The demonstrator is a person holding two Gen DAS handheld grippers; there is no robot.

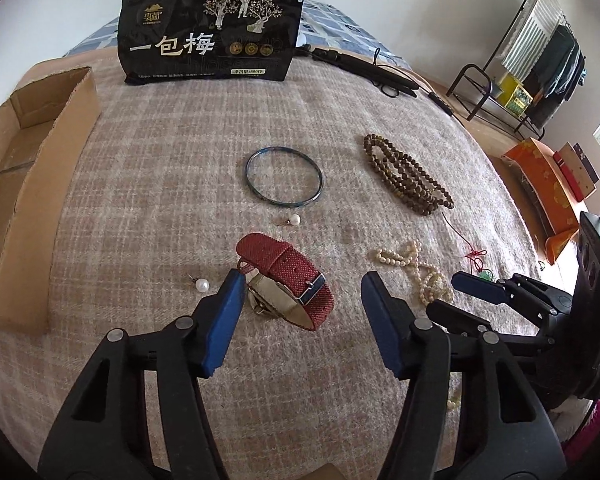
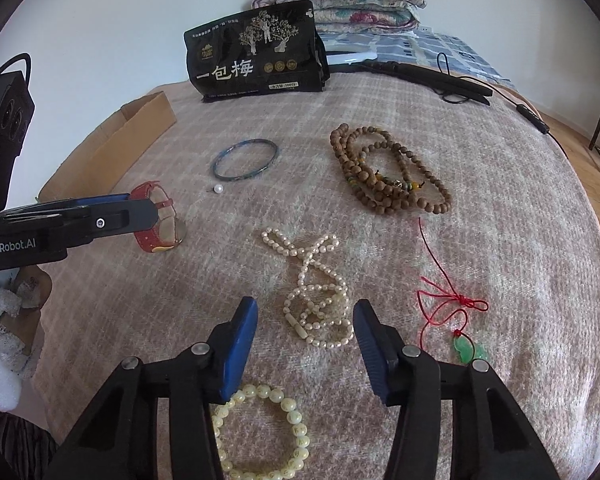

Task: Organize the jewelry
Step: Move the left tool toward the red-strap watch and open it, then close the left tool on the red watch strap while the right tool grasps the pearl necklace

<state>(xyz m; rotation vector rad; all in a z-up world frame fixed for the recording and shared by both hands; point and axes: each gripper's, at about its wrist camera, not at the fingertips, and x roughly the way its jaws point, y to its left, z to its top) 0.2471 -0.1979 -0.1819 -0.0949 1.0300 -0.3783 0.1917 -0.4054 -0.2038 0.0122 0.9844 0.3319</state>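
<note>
While both grippers hang low over the plaid blanket (image 1: 180, 168), the scene reads like this:

Left gripper (image 1: 300, 284): its blue pads stand apart on both sides of the red watch (image 1: 296, 276). The left pad is right at the watch case, the right pad is clear of the strap. Nothing is clamped.

Right gripper (image 2: 305, 314): its jaws are half apart around the pearl necklace (image 2: 312, 292). The pads do not press on the pearls, so nothing is held.

Red watch: it stands on its edge on the blanket, with the strap buckled in a loop, just in front of the left gripper.

Pearl necklace: it lies in a loose tangle near the middle of the blanket, between the watch and the red cord with a green pendant (image 2: 466, 350).

Cream bead bracelet (image 2: 260, 432): it lies flat under the right gripper, partly hidden by the left finger.

Blue bangle (image 1: 284, 176): it lies flat beyond the watch, with one pearl earring (image 1: 295, 219) just beside its near rim.

Second pearl earring (image 1: 201, 285): it is on the blanket just left of the left gripper's left pad.

Brown bead string (image 2: 388, 172): it is coiled at the far right, well apart from the bangle.

Cardboard box (image 1: 32, 184): it is open at the left edge of the blanket. I cannot tell what is inside.

Black snack bag (image 1: 212, 28): it stands upright at the far side.
</note>
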